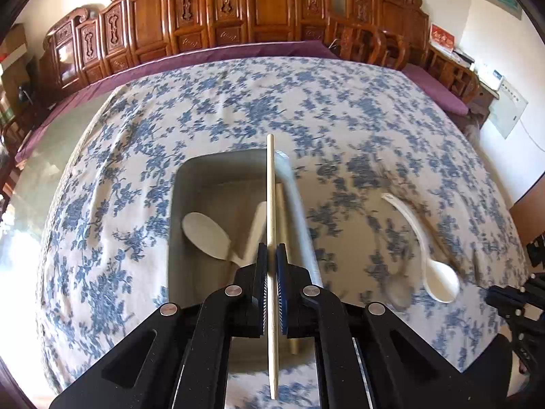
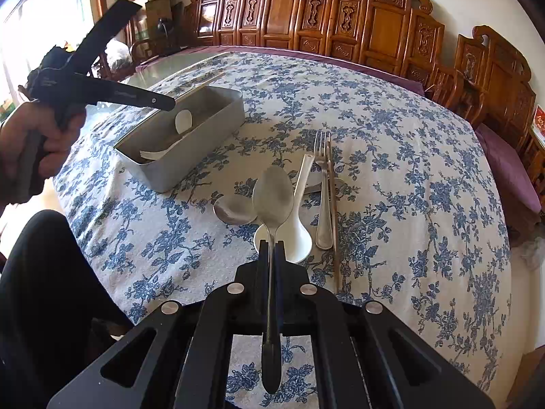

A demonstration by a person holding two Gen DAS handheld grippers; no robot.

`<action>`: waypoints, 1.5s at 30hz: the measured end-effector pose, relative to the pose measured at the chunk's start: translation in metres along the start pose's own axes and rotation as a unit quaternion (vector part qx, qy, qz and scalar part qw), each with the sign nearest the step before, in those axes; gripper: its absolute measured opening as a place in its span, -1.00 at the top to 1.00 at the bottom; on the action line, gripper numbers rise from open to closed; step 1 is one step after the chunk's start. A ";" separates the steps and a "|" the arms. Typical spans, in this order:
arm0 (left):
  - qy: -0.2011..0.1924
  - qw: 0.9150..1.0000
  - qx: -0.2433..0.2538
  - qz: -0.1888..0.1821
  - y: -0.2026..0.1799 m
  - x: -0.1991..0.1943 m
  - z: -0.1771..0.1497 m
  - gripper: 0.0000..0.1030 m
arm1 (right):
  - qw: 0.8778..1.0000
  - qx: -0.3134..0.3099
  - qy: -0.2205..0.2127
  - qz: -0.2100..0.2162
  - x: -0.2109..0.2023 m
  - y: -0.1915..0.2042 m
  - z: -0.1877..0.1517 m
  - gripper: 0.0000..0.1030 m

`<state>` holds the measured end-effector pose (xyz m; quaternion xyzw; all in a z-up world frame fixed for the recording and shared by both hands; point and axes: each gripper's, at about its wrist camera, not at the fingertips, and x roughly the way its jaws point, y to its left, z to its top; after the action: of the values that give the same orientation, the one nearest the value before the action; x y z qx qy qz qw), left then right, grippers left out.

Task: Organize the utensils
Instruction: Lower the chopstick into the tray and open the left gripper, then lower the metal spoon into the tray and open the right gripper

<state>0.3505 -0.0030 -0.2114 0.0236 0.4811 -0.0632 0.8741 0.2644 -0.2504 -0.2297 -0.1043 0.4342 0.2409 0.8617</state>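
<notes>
Left wrist view puts the grey tray [image 1: 218, 170] right under my left tongs [image 1: 271, 255], which pinch a wooden chopstick [image 1: 271, 204] upright over it. My right tongs [image 2: 271, 248] clamp a metal spoon [image 2: 273, 197] above the white spoon [image 2: 299, 235] and fork [image 2: 322, 187]. Thin grips: either utensil could pivot and slip out

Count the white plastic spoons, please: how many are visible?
2: one white plastic spoon inside the grey rectangular box, one white plastic spoon on the floral tablecloth. More may be hidden in the box.
</notes>
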 end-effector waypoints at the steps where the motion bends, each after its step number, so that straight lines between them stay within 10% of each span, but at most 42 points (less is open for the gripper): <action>1: 0.002 1.000 -0.001 0.000 0.003 0.003 0.000 0.92 | 1.000 0.000 0.001 0.000 0.001 0.000 0.000 0.91; 20: 0.040 0.999 -0.002 0.007 0.028 0.045 -0.004 0.90 | 1.000 0.016 -0.009 0.017 0.011 0.009 0.023 0.91; 45: -0.048 0.999 0.003 0.005 0.096 -0.061 -0.040 0.90 | 0.998 -0.008 -0.012 0.053 0.071 0.108 0.129 0.91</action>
<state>0.2972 0.1011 -0.1830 0.0257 0.4381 -0.0610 0.8965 0.3357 -0.0837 -0.2050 -0.0852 0.4267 0.2909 0.8521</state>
